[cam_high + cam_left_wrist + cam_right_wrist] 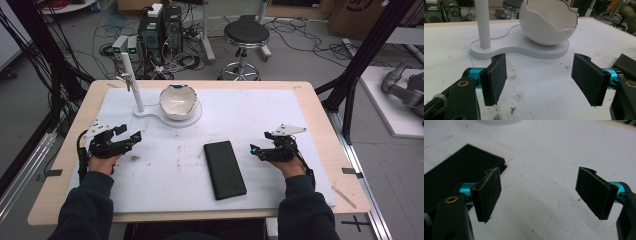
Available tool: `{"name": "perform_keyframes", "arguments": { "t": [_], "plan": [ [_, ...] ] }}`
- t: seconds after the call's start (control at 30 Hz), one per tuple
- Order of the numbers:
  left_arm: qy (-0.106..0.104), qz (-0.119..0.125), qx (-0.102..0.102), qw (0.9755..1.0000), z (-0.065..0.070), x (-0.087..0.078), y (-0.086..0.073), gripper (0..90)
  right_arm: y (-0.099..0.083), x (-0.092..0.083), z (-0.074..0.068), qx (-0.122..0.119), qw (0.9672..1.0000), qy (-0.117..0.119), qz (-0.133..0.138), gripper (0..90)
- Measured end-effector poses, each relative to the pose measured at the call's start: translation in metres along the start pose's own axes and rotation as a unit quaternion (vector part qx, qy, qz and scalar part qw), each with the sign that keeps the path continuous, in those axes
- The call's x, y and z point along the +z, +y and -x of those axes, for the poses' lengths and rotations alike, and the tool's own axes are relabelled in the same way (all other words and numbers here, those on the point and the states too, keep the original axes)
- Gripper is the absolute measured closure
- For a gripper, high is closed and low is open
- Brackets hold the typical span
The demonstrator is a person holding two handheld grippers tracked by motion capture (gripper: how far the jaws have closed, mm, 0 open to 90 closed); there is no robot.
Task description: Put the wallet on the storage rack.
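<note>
Left claw wide open and empty, right claw likewise, flat black case between

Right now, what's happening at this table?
A person sits with a gripper in each hand, both resting on the white mat. The left gripper and right gripper are open and hold nothing. A flat black case lies between them, untouched. A white eggshell-shaped bowl sits on a white stand with a post, farther back.
</note>
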State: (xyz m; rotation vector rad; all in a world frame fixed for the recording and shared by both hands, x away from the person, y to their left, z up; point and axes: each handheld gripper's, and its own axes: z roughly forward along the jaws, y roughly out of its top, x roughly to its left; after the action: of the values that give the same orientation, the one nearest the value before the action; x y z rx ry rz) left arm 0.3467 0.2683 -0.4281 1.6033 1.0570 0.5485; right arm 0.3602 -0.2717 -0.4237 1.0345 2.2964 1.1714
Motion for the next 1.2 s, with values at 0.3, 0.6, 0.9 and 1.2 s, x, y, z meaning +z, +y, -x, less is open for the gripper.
{"name": "perform_keyframes", "arguments": {
  "t": [0.3, 0.6, 0.9, 1.2],
  "plan": [
    [-0.001, -0.008, 0.014, 0.9999, 0.011, 0.002, 0.0, 28.5, 0.001, 0.012, -0.02, -0.005, 0.9988, 0.048, -0.013, 21.0],
    [-0.005, -0.015, 0.021, 0.9997, 0.014, 0.004, -0.001, 28.5, 0.007, 0.046, -0.049, -0.022, 0.9927, 0.101, -0.063, 20.6],
    [-0.006, -0.015, 0.019, 0.9997, 0.014, 0.005, -0.002, 28.5, 0.006, 0.054, -0.044, 0.03, 0.9878, 0.129, -0.083, 23.2],
    [-0.008, -0.022, 0.022, 0.9995, 0.016, 0.007, -0.002, 28.9, 0.006, 0.052, -0.038, 0.087, 0.9725, 0.193, -0.096, 63.8]
  ]
}}
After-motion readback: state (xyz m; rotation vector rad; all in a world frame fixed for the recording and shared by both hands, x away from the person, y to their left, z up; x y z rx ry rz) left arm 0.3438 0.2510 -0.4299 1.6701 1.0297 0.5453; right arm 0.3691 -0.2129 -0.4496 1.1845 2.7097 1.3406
